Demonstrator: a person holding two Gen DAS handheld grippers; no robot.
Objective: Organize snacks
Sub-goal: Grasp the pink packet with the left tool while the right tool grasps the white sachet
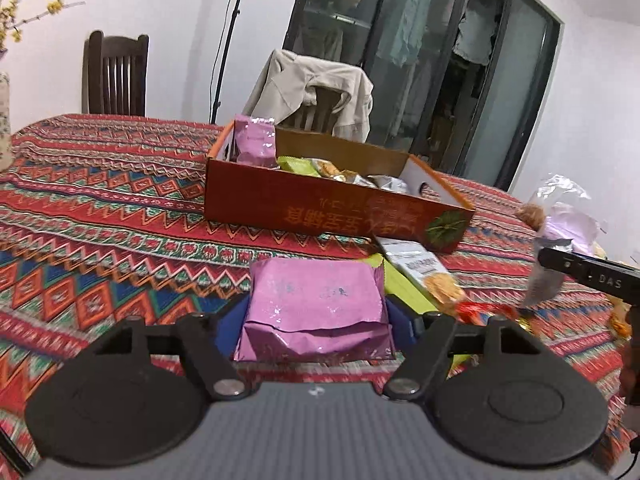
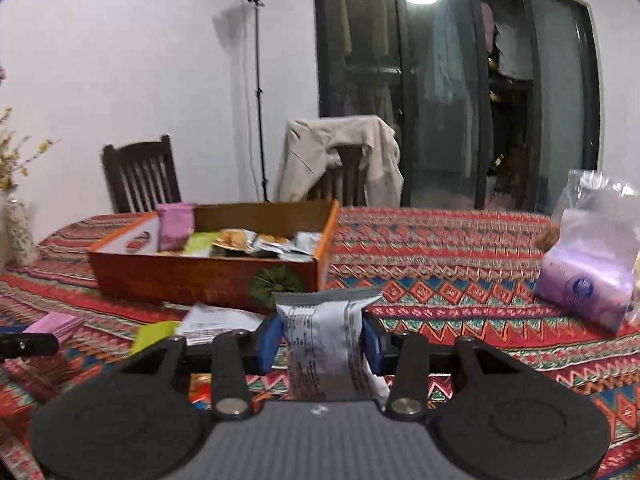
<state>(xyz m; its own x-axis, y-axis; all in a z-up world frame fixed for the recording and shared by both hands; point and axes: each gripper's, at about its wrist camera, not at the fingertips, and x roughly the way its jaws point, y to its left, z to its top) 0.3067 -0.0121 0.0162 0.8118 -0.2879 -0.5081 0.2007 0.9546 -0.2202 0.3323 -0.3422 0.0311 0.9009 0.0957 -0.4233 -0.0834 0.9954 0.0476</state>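
My left gripper (image 1: 316,320) is shut on a pink foil packet (image 1: 316,308), its blue pads pressing both sides, held above the patterned tablecloth. My right gripper (image 2: 322,340) is shut on a silver snack packet (image 2: 326,344) with printed text. An orange cardboard box (image 1: 320,208) stands ahead on the table, holding an upright pink packet (image 1: 256,142), a green packet and several silver ones. The same box (image 2: 192,276) shows in the right wrist view. The right gripper's black finger (image 1: 588,272) reaches in from the right edge of the left wrist view.
Loose snacks lie in front of the box: a white biscuit packet (image 1: 424,268), a lime-green packet (image 1: 400,284) and a red wrapper (image 1: 484,312). A clear bag with purple contents (image 2: 592,264) sits at the right. Two wooden chairs, one draped with a beige jacket (image 2: 340,152), stand behind the table.
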